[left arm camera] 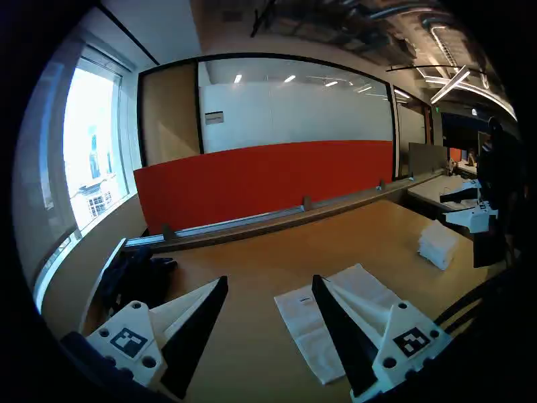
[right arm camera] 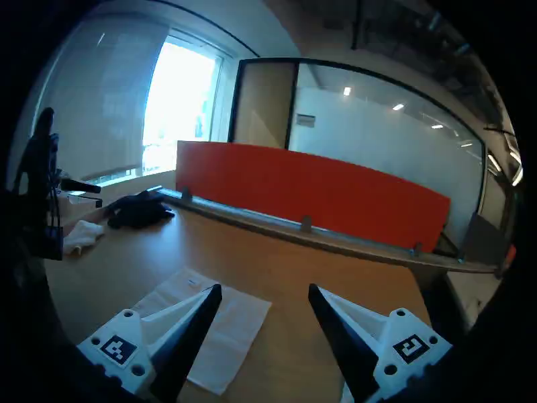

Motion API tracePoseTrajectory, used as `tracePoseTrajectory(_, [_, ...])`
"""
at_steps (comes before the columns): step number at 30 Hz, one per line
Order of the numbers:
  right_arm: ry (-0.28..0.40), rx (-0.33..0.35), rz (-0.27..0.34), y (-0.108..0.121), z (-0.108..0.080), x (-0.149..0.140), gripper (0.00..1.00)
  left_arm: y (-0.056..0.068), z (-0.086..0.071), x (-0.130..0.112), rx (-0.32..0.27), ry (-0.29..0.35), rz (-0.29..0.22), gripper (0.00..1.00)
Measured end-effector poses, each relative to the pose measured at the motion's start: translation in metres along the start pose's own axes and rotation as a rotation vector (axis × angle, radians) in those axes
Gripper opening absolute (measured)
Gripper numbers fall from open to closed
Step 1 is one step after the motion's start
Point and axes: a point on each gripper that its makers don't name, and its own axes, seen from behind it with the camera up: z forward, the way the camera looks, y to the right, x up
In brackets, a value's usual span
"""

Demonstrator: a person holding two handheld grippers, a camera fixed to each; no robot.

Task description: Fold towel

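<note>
In the left gripper view, the left gripper (left arm camera: 268, 279) hovers above a wooden table (left arm camera: 268, 255). Its two fingers are spread wide apart with nothing between them: one sits in the lower left of the frame, the other in the lower right. The white towel (left arm camera: 302, 322) lies flat on the table at lower centre-right, partly hidden under the right-hand finger. A small stack of folded white cloths (left arm camera: 436, 245) rests at the right of the frame, well apart from the towel. A dark bundle (left arm camera: 137, 279) sits at the left edge of the table. An orange partition (left arm camera: 268, 181) runs across the middle, behind the table.

In the right gripper view, the right gripper (right arm camera: 264, 289) is also wide open and holds nothing. Here the towel (right arm camera: 228, 322) lies flat at lower left of centre, with its near part under the left-hand finger. The dark bundle (right arm camera: 141, 208) is at middle left, with a crumpled white cloth (right arm camera: 80, 235) just below it. The orange partition (right arm camera: 309, 195) crosses the centre.
</note>
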Motion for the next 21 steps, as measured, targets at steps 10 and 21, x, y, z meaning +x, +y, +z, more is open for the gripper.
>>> tracePoseTrajectory(10, [-0.070, 0.065, 0.010, -0.015, 0.009, -0.034, 1.00, 0.020, 0.015, -0.044, -0.058, -0.085, 0.015, 0.93])
tracePoseTrajectory(21, [-0.167, 0.112, 0.001, -0.033, 0.022, -0.102, 1.00, 0.048, 0.025, -0.111, -0.110, -0.195, 0.018, 0.93])
